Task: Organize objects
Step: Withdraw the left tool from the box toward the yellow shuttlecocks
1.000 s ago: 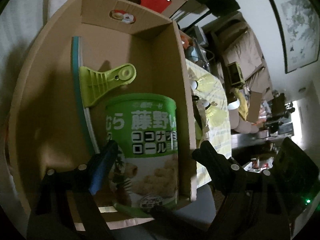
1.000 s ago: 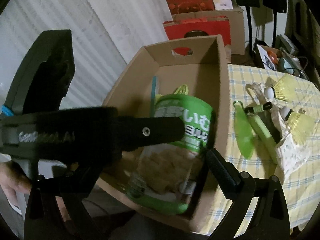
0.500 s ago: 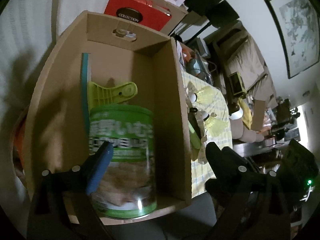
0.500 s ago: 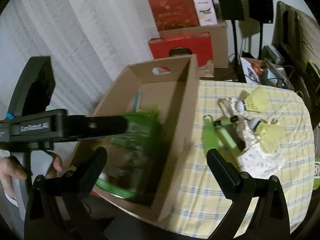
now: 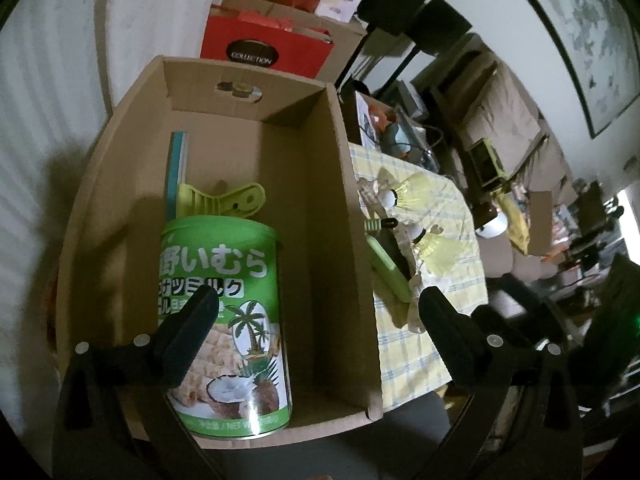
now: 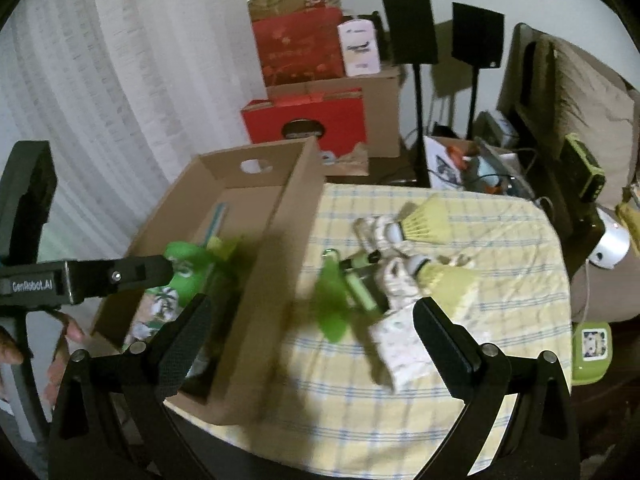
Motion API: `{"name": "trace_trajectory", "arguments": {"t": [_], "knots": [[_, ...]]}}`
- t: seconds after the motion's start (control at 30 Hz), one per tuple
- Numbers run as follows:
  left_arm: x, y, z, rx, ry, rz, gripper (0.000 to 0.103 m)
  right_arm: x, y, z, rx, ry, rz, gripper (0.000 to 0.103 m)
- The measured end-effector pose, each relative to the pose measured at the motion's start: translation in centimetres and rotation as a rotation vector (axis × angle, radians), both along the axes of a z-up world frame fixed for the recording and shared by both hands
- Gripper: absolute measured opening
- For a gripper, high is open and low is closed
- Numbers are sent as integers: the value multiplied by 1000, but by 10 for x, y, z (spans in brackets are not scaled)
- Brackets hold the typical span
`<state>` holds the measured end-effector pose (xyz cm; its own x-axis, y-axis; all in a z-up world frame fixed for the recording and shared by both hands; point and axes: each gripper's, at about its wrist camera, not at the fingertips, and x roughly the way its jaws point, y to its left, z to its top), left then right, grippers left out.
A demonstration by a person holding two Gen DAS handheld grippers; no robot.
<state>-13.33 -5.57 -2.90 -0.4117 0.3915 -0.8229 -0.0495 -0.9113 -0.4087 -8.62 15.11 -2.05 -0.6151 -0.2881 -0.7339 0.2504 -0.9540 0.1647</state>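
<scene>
A green snack can lies in the cardboard box, with a green clip and a teal flat item behind it. My left gripper is open and empty above the box's near end. My right gripper is open and empty, over the box's right wall. On the checked cloth lie two yellow shuttlecocks, a green comb-like piece, a green-handled tool and a white pouch.
The table's near edge is close below my right gripper. Red bags and cartons stand behind the box. Speakers on stands and a sofa are at the back right. The left gripper's body shows at left.
Both grippers have pulled back from the box. The can was let go and now lies in the box. My right gripper has swung right, toward the table.
</scene>
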Motion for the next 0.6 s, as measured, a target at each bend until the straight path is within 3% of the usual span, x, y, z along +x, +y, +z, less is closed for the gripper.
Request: {"name": "trace_trajectory", "arguments": {"t": [0.4,0.6], "knots": [[4,36,-1,-5,-13,-65,100,1,42,3,26,4,-69,101],[10,61,7,-91,52,-81,103,1,64,2,18,0,-101,101]]}}
